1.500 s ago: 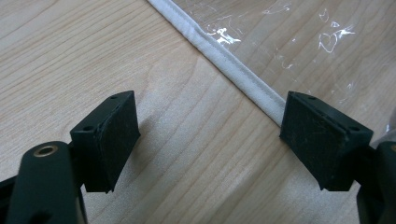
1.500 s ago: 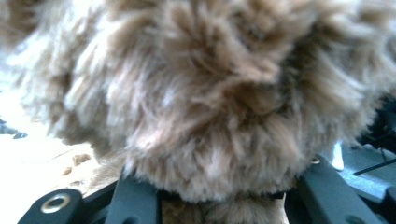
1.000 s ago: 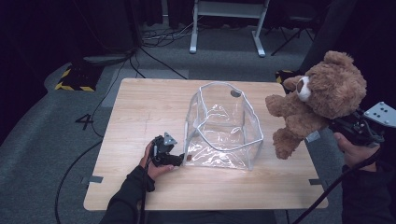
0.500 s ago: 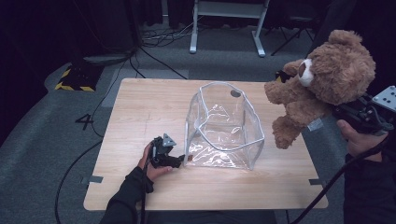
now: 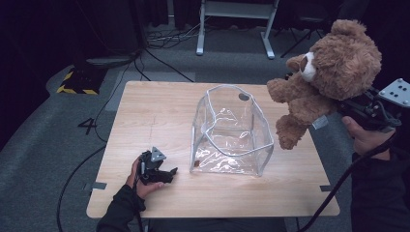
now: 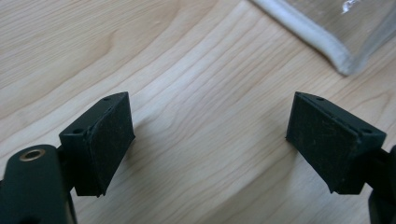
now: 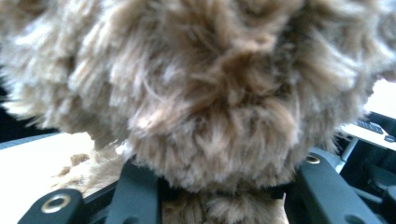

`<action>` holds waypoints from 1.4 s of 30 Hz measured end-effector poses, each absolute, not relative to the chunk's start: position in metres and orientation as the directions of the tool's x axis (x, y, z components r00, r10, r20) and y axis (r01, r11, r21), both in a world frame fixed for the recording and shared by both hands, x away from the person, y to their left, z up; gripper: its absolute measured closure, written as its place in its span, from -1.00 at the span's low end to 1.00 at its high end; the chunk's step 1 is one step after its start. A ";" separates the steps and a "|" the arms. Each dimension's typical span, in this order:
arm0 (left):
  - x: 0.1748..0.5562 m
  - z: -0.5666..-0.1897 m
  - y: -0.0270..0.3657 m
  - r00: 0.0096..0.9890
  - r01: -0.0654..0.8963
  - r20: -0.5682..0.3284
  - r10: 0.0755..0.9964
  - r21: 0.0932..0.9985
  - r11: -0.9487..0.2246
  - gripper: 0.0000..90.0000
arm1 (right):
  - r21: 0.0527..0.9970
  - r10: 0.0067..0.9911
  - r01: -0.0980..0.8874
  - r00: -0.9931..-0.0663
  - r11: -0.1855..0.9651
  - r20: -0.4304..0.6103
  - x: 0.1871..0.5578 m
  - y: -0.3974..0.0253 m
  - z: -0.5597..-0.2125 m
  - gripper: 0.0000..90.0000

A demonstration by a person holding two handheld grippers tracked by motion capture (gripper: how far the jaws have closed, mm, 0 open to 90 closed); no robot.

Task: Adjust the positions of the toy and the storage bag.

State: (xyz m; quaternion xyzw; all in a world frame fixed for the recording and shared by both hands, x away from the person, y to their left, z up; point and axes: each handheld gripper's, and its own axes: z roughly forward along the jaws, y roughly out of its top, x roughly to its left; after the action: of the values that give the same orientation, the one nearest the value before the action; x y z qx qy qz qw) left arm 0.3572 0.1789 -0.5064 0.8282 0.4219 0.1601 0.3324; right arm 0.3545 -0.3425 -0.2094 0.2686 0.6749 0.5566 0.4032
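One wooden table [image 5: 145, 111] takes up the middle of the high view, its pale top running from the centre left to the lower right of the frame. On it, just right of centre, stands a clear plastic bag [image 5: 231, 133] with a white-edged rim, open at the top and slumped a little to one side; a corner of that rim shows in the upper right of the left gripper view. At the upper right of the high view a brown teddy bear [image 5: 333, 72] hangs in the air, off the table's right edge and above the bag's right side, well clear of its rim, with one leg dangling toward the table. The right gripper [image 5: 360, 112] has the bear clamped from behind, at the right edge of the frame; in the right gripper view brown fur presses between the two black jaws and swells over them. The left gripper [image 5: 162, 176] rests on the table at the lower left of the high view, just left of the bag, its jaws spread wide with only bare wood between them.
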 end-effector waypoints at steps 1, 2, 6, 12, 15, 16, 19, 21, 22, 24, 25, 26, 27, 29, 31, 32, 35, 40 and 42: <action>0.356 -0.506 0.180 0.590 0.594 -0.014 0.807 0.685 -0.422 -0.66 | 0.968 0.810 -0.089 -0.532 0.236 -0.247 0.354 -0.341 -0.208 0.34; 0.355 -0.506 0.180 0.590 0.593 -0.015 0.807 0.686 -0.421 -0.66 | 0.967 0.807 -0.090 -0.535 0.238 -0.249 0.354 -0.338 -0.207 0.34; 0.355 -0.507 0.180 0.591 0.595 -0.017 0.807 0.685 -0.421 -0.67 | 0.963 0.799 -0.102 -0.539 0.250 -0.265 0.354 -0.331 -0.201 0.34; 0.356 -0.506 0.180 0.592 0.595 -0.017 0.806 0.684 -0.422 -0.68 | 0.966 0.795 -0.110 -0.550 0.236 -0.256 0.354 -0.323 -0.195 0.34; 0.356 -0.507 0.180 0.591 0.595 -0.018 0.806 0.684 -0.422 -0.68 | 0.966 0.789 -0.114 -0.558 0.231 -0.255 0.354 -0.316 -0.191 0.34; 0.356 -0.506 0.180 0.592 0.595 -0.017 0.806 0.684 -0.422 -0.68 | 0.966 0.782 -0.118 -0.568 0.230 -0.255 0.355 -0.311 -0.190 0.34; 0.356 -0.506 0.180 0.592 0.595 -0.017 0.806 0.684 -0.422 -0.68 | 0.966 0.777 -0.118 -0.576 0.228 -0.254 0.357 -0.305 -0.189 0.34; 0.356 -0.506 0.180 0.593 0.593 -0.015 0.805 0.685 -0.424 -0.68 | 0.967 0.770 -0.117 -0.588 0.225 -0.249 0.359 -0.296 -0.190 0.34; 0.356 -0.506 0.180 0.593 0.593 -0.015 0.805 0.685 -0.424 -0.68 | 0.967 0.770 -0.117 -0.588 0.225 -0.249 0.359 -0.296 -0.190 0.34; 0.356 -0.506 0.180 0.595 0.592 -0.013 0.803 0.683 -0.428 -0.68 | 0.967 0.761 -0.113 -0.599 0.229 -0.250 0.363 -0.287 -0.191 0.33; 0.356 -0.506 0.180 0.594 0.592 -0.013 0.804 0.684 -0.427 -0.68 | 0.966 0.758 -0.112 -0.603 0.231 -0.251 0.364 -0.284 -0.191 0.33; 0.356 -0.506 0.180 0.594 0.592 -0.013 0.804 0.684 -0.427 -0.68 | 0.966 0.755 -0.111 -0.605 0.234 -0.252 0.365 -0.281 -0.192 0.34; 0.356 -0.506 0.180 0.595 0.592 -0.013 0.804 0.683 -0.427 -0.68 | 0.966 0.753 -0.110 -0.608 0.234 -0.251 0.366 -0.278 -0.192 0.33; 0.356 -0.506 0.180 0.595 0.592 -0.014 0.804 0.683 -0.427 -0.68 | 0.965 0.748 -0.107 -0.613 0.239 -0.253 0.368 -0.272 -0.193 0.33; 0.356 -0.506 0.180 0.594 0.592 -0.013 0.804 0.684 -0.426 -0.68 | 0.965 0.743 -0.106 -0.619 0.240 -0.253 0.369 -0.265 -0.195 0.33; 0.357 -0.507 0.180 0.595 0.589 -0.011 0.804 0.686 -0.427 -0.68 | 0.965 0.740 -0.105 -0.623 0.242 -0.254 0.369 -0.262 -0.195 0.33; 0.357 -0.507 0.180 0.594 0.593 -0.017 0.804 0.684 -0.424 -0.69 | 0.966 0.735 -0.102 -0.632 0.236 -0.246 0.370 -0.257 -0.196 0.33; 0.357 -0.507 0.180 0.595 0.593 -0.016 0.804 0.684 -0.425 -0.69 | 0.964 0.713 -0.095 -0.656 0.247 -0.247 0.373 -0.243 -0.204 0.33; 0.357 -0.507 0.180 0.594 0.593 -0.016 0.804 0.684 -0.425 -0.69 | 0.963 0.705 -0.088 -0.664 0.255 -0.248 0.375 -0.238 -0.208 0.33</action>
State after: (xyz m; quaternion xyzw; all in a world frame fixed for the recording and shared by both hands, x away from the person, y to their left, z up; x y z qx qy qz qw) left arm 0.3568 0.1796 -0.5065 0.8290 0.4214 0.1588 0.3317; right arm 0.3747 -0.2384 -0.2083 0.2166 0.7118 0.5704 0.3479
